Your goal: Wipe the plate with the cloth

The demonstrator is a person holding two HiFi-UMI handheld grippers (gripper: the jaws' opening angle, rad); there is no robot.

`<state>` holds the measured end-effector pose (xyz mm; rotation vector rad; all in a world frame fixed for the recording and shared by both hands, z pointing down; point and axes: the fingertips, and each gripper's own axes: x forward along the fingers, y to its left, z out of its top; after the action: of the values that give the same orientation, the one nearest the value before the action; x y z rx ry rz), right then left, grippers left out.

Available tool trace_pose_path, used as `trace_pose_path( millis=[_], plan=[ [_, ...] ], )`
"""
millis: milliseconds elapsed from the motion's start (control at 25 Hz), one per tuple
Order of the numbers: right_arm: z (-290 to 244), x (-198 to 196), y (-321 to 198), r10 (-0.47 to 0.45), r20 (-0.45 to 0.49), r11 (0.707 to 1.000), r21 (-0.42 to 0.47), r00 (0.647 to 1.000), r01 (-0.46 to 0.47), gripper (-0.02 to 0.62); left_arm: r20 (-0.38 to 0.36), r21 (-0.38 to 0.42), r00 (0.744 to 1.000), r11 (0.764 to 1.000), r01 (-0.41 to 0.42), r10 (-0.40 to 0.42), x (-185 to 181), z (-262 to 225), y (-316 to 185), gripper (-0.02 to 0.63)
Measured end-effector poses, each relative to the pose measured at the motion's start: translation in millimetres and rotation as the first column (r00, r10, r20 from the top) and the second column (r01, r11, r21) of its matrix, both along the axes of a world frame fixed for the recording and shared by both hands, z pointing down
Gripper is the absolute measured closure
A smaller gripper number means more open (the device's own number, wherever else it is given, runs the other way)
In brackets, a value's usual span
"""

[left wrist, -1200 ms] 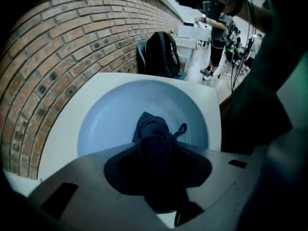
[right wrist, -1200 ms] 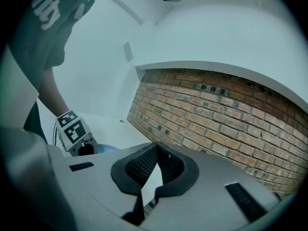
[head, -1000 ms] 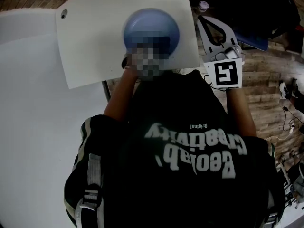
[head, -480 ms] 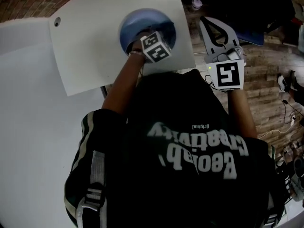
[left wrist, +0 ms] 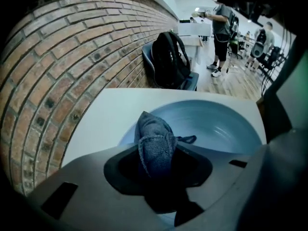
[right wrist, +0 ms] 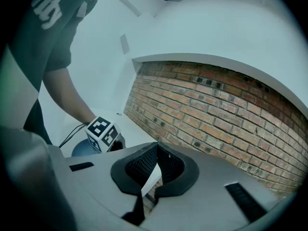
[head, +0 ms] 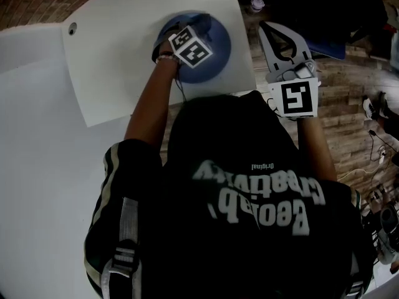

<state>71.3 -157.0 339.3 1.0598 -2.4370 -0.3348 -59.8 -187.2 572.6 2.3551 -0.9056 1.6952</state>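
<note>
the cloth point(left wrist: 155, 146) is soft, light and bunches easily. the left gripper point(left wrist: 156, 162) is clamped on its folded middle at lower centre, over the hard, slick, likely breakable plate point(left wrist: 221, 124). only that view shows the grip; the head view shows the right gripper point(head: 277, 33) at upper right, jaws together, empty.

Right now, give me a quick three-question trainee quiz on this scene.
1. Fill in: the left gripper is shut on the ___.
2. The plate is: A white, B blue, C red.
3. True or false: the right gripper hangs over the plate.
Key: 1 cloth; 2 B; 3 false, it is off the table's edge, jaws together, empty.
</note>
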Motion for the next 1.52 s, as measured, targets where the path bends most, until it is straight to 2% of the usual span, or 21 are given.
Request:
trace_pose_path(
  millis=[160, 400, 640, 840, 1040, 1200, 1520],
  plan=[
    [1.3, -6.9, -0.2, -0.013, 0.004, 1.000, -0.001, 1.000, 0.013, 0.601, 0.035, -0.005, 0.998, 0.999, 0.046, -0.046, -25.3, 1.9, 0.0, 0.465],
    [-0.7, -18.1, 1.6, -0.037, 0.009, 0.999, 0.004, 0.999, 0.037, 0.601, 0.087, -0.050, 0.983, 0.985, 0.166, -0.161, -67.4, 3.1, 11.7, 0.465],
    [-3.1, -34.0, 4.6, -0.071, 0.017, 0.997, 0.017, 0.997, 0.071, 0.601, 0.123, -0.121, 0.974, 0.971, 0.206, -0.191, -90.7, 5.5, 47.8, 0.465],
    [-5.2, -36.3, 12.0, -0.084, 0.020, 0.996, 0.025, 0.996, 0.083, 0.601, 0.124, -0.156, 0.979, 0.971, 0.183, -0.164, -86.4, 4.5, 81.6, 0.465],
    [-3.0, -39.0, 17.1, -0.086, 0.025, 0.996, 0.012, 0.996, 0.086, 0.601, 0.056, -0.222, 0.987, 0.962, 0.157, -0.148, -69.1, 3.3, 116.3, 0.465],
    [-0.6, -42.6, 18.3, -0.088, 0.021, 0.996, 0.010, 0.996, 0.088, 0.601, 0.013, -0.217, 0.995, 0.971, 0.099, -0.099, -56.2, 4.7, 125.5, 0.465],
    [3.7, -36.1, 19.8, -0.078, 0.013, 0.997, 0.004, 0.997, 0.078, 0.601, -0.027, -0.197, 0.998, 0.979, 0.055, -0.061, -32.9, 4.2, 114.6, 0.463]
  ],
)
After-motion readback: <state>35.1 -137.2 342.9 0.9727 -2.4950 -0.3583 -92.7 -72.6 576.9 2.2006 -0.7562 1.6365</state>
